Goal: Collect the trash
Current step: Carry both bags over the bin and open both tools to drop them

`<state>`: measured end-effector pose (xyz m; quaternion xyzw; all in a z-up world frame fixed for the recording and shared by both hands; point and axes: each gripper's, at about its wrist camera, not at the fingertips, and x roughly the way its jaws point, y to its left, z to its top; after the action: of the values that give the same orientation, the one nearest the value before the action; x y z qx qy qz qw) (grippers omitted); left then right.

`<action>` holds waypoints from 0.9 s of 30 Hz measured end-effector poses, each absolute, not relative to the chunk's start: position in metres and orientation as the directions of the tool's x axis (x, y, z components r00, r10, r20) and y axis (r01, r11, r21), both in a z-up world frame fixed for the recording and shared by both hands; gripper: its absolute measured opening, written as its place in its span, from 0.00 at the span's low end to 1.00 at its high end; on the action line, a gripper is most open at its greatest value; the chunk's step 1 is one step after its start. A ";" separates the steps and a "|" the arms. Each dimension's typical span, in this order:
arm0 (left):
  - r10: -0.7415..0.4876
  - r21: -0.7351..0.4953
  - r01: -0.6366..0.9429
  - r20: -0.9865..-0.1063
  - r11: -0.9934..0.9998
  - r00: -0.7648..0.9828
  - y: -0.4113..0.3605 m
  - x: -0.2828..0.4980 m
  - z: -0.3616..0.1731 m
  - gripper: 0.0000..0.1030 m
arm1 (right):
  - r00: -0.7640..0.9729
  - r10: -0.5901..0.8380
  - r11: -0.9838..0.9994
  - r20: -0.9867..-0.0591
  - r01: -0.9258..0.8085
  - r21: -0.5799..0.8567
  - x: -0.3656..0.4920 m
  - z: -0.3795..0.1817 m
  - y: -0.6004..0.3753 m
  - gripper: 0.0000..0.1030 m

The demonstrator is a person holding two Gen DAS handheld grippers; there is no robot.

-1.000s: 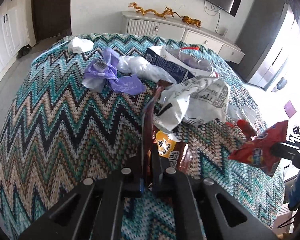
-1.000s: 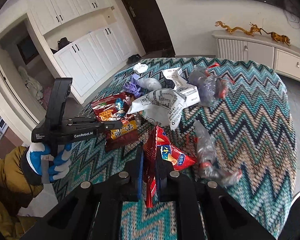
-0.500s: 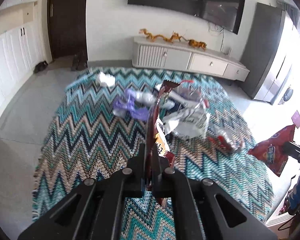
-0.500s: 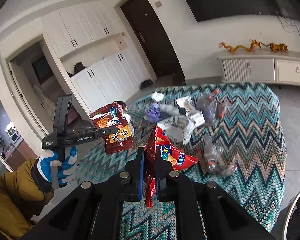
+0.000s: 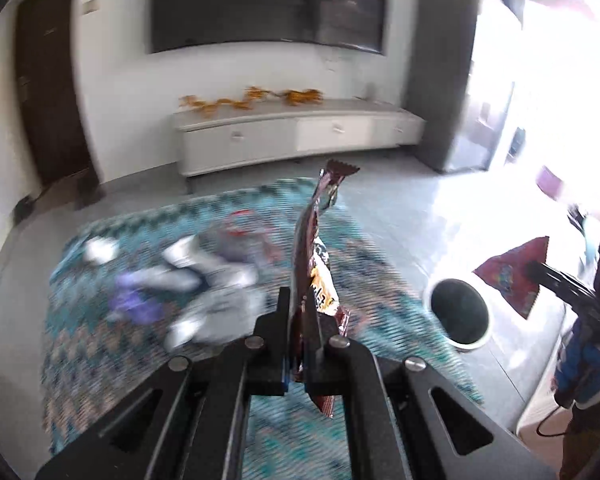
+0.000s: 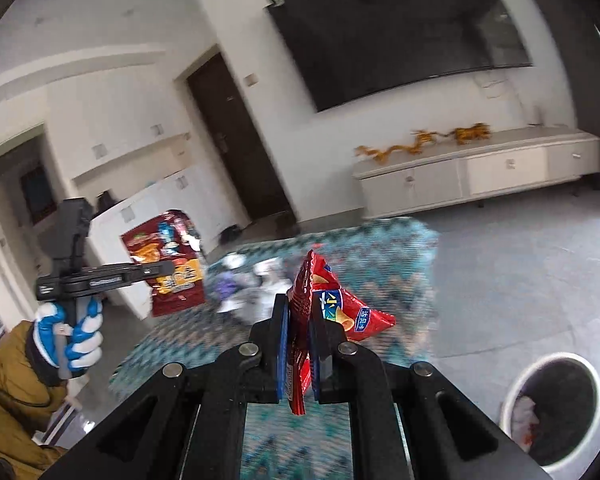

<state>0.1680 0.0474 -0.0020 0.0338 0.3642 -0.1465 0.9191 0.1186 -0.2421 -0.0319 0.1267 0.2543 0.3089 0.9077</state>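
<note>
My left gripper (image 5: pixel 299 312) is shut on a dark brown snack wrapper (image 5: pixel 314 248), which stands edge-on above the zigzag rug (image 5: pixel 100 360). The same wrapper (image 6: pixel 168 260) hangs from that gripper (image 6: pixel 168 268) in the right wrist view. My right gripper (image 6: pixel 298 312) is shut on a red chip bag (image 6: pixel 332 304), which also shows at the right of the left wrist view as the red chip bag (image 5: pixel 514 270). A white-rimmed trash bin (image 5: pixel 458 312) stands on the floor beside the rug, below and left of the red bag; the bin (image 6: pixel 552 404) holds some trash.
Blurred litter (image 5: pixel 188 280) still lies on the rug: white paper, a purple bag, clear plastic. A low white cabinet (image 5: pixel 292 136) with golden dragons runs along the far wall under a TV. A gloved hand (image 6: pixel 70 336) and brown sleeve hold the left gripper.
Both grippers have lifted away from the rug with their wrappers and swung right. The litter pile has dropped back and the trash bin has come into both views.
</note>
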 end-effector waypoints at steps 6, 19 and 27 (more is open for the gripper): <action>-0.345 -0.022 0.491 -0.739 0.871 0.578 -0.086 0.206 -0.031 0.04 | 0.794 0.410 0.892 -0.449 -0.246 0.380 0.117 -0.063 -0.344 0.09; -0.406 -0.121 0.661 -0.864 0.741 0.297 -0.310 0.273 -0.158 0.06 | 0.731 0.188 0.889 -0.656 0.157 0.430 0.171 -0.184 -0.472 0.09; -0.385 -0.146 0.656 -0.892 0.740 0.236 -0.356 0.305 -0.214 0.07 | 0.647 0.168 0.867 -0.744 0.262 0.423 0.199 -0.242 -0.501 0.11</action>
<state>0.3047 -0.3557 -0.2145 0.1306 0.5187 -0.3358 0.7754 0.1988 -0.5009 -0.2417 0.2561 0.4193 -0.0270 0.8705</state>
